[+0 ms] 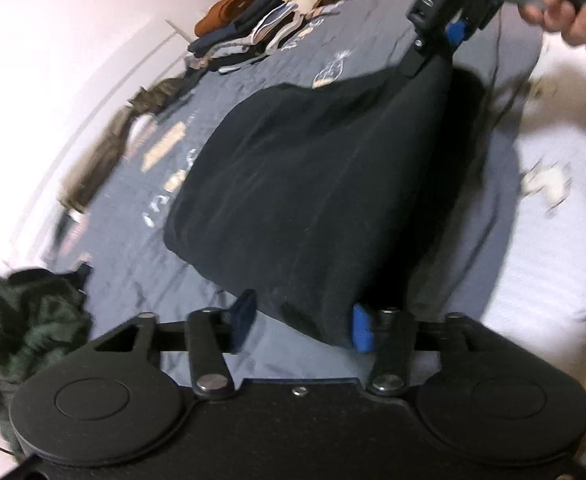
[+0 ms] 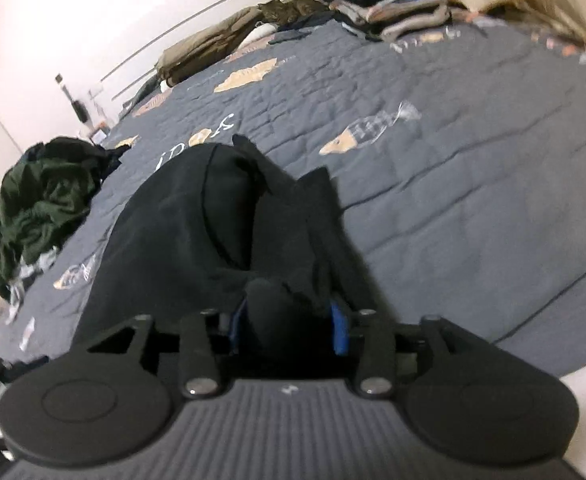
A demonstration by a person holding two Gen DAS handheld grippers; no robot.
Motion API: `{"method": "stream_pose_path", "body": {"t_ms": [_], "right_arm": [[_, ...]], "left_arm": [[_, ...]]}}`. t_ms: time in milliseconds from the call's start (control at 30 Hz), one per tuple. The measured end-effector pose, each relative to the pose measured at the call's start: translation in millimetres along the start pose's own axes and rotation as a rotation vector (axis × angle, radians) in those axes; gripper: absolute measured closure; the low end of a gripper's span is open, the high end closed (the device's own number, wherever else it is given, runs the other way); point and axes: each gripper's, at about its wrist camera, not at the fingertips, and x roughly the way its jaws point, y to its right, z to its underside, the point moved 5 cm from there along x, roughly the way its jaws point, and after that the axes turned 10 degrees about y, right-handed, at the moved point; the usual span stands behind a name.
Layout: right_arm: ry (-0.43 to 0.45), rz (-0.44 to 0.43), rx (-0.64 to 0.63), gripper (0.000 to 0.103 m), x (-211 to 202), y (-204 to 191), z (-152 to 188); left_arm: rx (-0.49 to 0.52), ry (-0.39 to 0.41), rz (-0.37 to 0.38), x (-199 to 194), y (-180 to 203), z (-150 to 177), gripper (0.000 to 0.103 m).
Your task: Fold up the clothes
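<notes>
Left wrist view: the black garment [image 1: 313, 200] is held up over the grey quilt [image 1: 141, 264], stretched between the two tools. Its near corner sits between the blue pads of the left gripper [image 1: 303, 322]; the pads are set fairly wide, with the folded edge of the cloth filling the gap between them, so the cloth is taken to be pinched there, though blur makes the contact hard to confirm. At the top of the same view the right gripper [image 1: 433, 54] is seen clamped on the far corner of the garment, and a hand [image 1: 565, 4] is wrapped round its handle.

In the right wrist view, a bunched corner of the black garment [image 2: 221, 232] is pressed between the blue pads of the right gripper [image 2: 289, 322], and the rest of the cloth hangs away toward the quilt [image 2: 453, 208], which carries fish patterns.

A crumpled dark green garment [image 2: 41, 208] lies near the edge of the quilt, well apart from the black one. A stack of folded clothes [image 2: 397, 4] is placed at the far side of the bed, and a brownish-green piece of clothing [image 2: 213, 48] is laid along the wall side. The white wall [image 1: 53, 40] is seen behind the bed.
</notes>
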Motion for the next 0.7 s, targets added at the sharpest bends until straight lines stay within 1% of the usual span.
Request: {"method": "stream_pose_path", "body": {"t_ms": [67,133,200,300,433,533,567,700], "right_arm": [[0.037,0.04,-0.028,0.06,-15.5,6.6,-9.5],[0.074,0.04,-0.017,0.06,-25.5,11.2,-20.8],[0.101,0.0,0.005,0.057,-28.9,9.8,-32.9],[0.109,-0.069,0.007,0.051,-18.3,-3.8,-49.3],[0.082,-0.147,-0.034,0.047,14.1,-29.1,-66.9],[0.045,-0.147,-0.116,0.044,43.1,-47.7,-75.7],[0.031,-0.147,-0.135,0.044,52.8,-52.4,-77.2],[-0.027,-0.151,-0.174,0.044,90.3,-64.6,-78.4]], "left_arm": [[-0.1,0.056,0.076,-14.2,-11.0,-3.1,0.035],[-0.236,0.12,0.13,-22.6,-27.8,-8.3,0.034],[-0.387,0.174,0.159,-25.7,-46.2,-10.9,0.033],[-0.611,0.233,0.174,-20.5,-71.4,-10.4,0.033],[-0.792,0.256,0.149,-10.3,-93.6,-2.3,0.033],[-0.92,0.269,0.126,-2.3,-109.5,4.4,0.033],[-0.946,0.272,0.115,-0.4,-113.6,5.9,0.033],[-0.994,0.273,0.072,5.5,-125.8,10.1,0.032]]}}
